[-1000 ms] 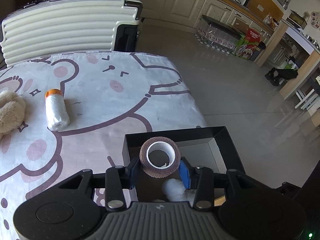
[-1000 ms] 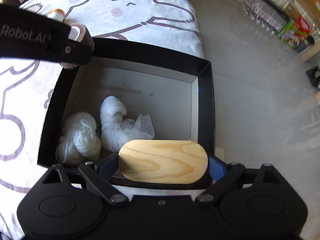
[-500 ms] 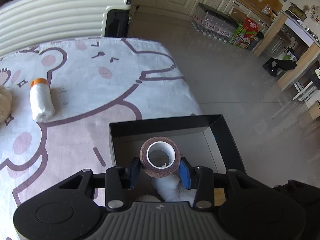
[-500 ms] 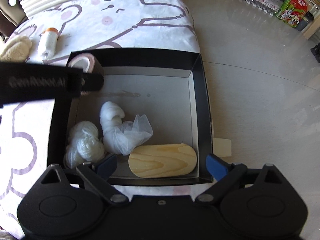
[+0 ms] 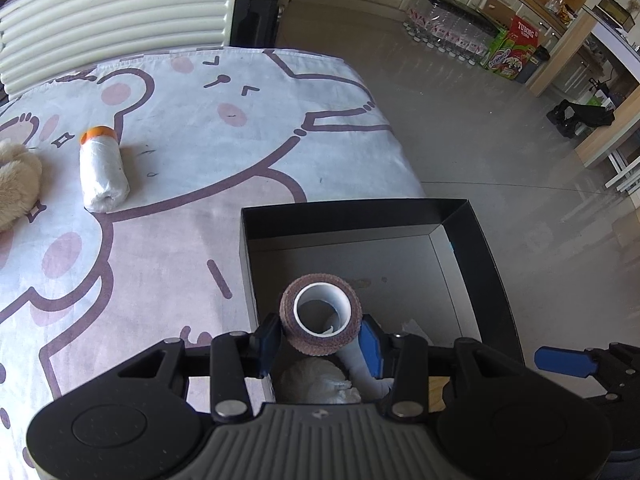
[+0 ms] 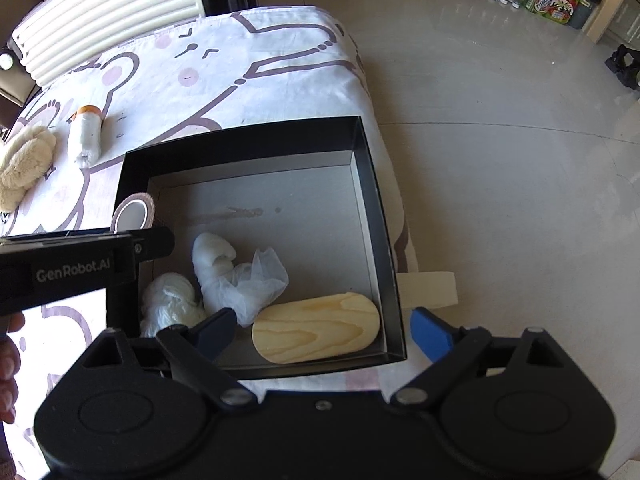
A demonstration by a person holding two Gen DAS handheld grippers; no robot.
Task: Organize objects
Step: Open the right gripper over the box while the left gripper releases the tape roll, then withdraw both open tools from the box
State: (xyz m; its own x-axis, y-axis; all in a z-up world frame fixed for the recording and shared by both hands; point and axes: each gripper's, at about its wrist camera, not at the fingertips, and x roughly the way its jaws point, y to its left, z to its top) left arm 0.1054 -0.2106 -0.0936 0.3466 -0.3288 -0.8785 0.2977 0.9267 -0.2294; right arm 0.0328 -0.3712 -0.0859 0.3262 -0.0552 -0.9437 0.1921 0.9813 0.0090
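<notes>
My left gripper [image 5: 320, 342] is shut on a brown tape roll [image 5: 321, 314] with a white core, held over the near left part of the black box [image 5: 360, 220]. From the right wrist view the same tape roll [image 6: 133, 212] shows above the left wall of the black box [image 6: 248, 140]. My right gripper [image 6: 320, 330] is open above the box's near edge, nothing between its fingers. Below it inside the box lie an oval wooden block [image 6: 316, 328], a white plastic bundle [image 6: 236, 272] and a white yarn ball [image 6: 168, 300].
On the bear-print cloth [image 5: 200, 140] lie a white roll with an orange cap [image 5: 102, 168] and a beige plush toy [image 5: 16, 184]. A ribbed cream suitcase [image 5: 120, 12] stands behind the table. The table's right edge drops to a grey tiled floor [image 5: 500, 140].
My right gripper opened and let go of the wooden block, which now lies in the box, then rose and rolled. My left gripper carried the tape roll further over the box.
</notes>
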